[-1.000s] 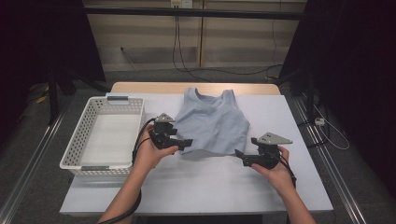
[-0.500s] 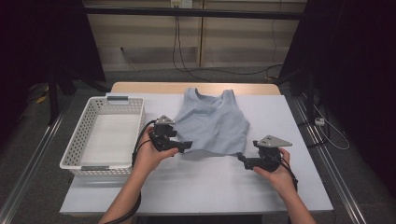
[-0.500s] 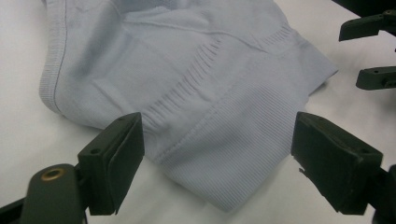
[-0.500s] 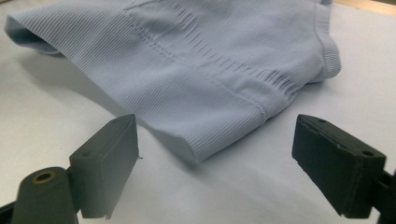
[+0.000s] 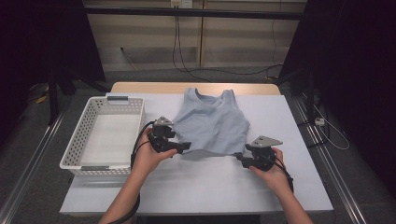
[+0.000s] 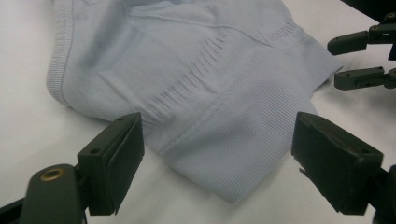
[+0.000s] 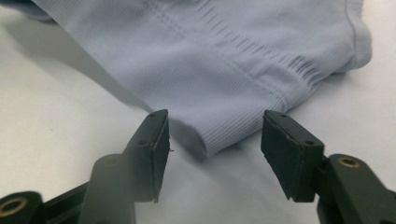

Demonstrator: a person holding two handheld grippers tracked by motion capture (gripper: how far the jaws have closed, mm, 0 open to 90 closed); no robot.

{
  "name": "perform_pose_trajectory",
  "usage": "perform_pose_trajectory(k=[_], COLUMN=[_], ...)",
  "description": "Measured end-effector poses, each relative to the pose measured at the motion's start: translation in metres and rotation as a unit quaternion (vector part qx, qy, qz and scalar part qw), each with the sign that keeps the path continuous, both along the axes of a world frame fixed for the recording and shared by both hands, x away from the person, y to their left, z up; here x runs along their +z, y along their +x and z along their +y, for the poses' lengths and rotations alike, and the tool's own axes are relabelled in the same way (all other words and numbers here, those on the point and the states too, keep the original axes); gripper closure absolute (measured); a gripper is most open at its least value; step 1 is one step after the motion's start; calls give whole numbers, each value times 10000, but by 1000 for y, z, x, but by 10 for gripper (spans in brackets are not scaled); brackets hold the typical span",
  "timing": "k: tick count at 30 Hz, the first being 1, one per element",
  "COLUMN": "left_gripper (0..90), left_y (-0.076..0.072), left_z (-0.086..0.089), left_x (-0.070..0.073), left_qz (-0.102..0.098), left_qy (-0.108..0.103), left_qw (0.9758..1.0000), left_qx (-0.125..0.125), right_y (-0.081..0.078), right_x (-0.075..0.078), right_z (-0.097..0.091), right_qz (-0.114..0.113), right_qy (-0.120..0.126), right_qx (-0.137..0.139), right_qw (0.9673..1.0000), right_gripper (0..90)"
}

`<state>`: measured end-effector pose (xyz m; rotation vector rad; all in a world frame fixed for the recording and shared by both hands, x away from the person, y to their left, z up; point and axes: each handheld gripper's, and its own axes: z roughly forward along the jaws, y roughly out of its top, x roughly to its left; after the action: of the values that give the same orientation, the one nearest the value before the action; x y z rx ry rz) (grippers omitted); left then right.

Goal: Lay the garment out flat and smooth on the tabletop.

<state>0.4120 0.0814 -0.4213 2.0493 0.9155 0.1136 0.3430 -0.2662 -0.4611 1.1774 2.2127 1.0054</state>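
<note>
Since a second ago little has shifted: both hands sit at the same two hem corners, and only the right tongs have just been closing, their jaws now narrower than before with the shirt's corner between them.

At the left of the table (image 5: pixel 196 191) stands a white slotted basket (image 5: pixel 84 140), its floor bare. Just right of it, the left tongs (image 5: pixel 183 147) point toward the near left corner of the pale blue tank top (image 5: pixel 212 126). In the left gripper view those jaws stand wide apart, the ribbed hem corner (image 6: pixel 224 172) lying flat between them and neither pad touching the cloth.

The tank top itself lies spread in the middle of the table, neck and straps toward the far edge, hem toward the person.

At its near right corner are the right tongs (image 5: pixel 239 158), held in the right hand (image 5: pixel 273 170). In the right gripper view the hem corner (image 7: pixel 219 135) sits between the jaws, which are partly drawn in; a gap seems to remain on each side, though shadow at the left pad makes contact hard to rule out.
</note>
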Motion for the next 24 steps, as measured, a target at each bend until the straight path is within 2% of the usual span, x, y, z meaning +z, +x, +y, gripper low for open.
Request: perform_pose_trajectory(k=[2,4,6,8,9,12,24], left_gripper=[173,173,173,173,173,174,181], left_y=[0,-1,-1,-1,-1,-2,-3], left_z=[1,1,0,0,0,0,-1], left_x=[0,0,-1,-1,-1,-2,-1], left_qz=[10,14,9,16,25,36,64], left_qy=[-10,-15,-21,-29,-23,-21,-102], left_qw=[10000,10000,10000,10000,10000,10000,9999], left_qx=[-8,-16,-9,8,-5,-24,-53], right_y=[1,4,5,6,7,7,7], right_x=[-2,-5,-5,-5,-5,-4,16], right_z=[1,1,1,1,0,0,-9], right_qz=[58,119,179,173,247,259,-130], right_qy=[-118,-95,14,21,117,169,657], right_qx=[-40,-96,-116,-128,-136,-107,-190], right_qw=[9999,9998,9998,9998,9995,9995,9976], right_gripper=[514,565,655,726,767,848,881])
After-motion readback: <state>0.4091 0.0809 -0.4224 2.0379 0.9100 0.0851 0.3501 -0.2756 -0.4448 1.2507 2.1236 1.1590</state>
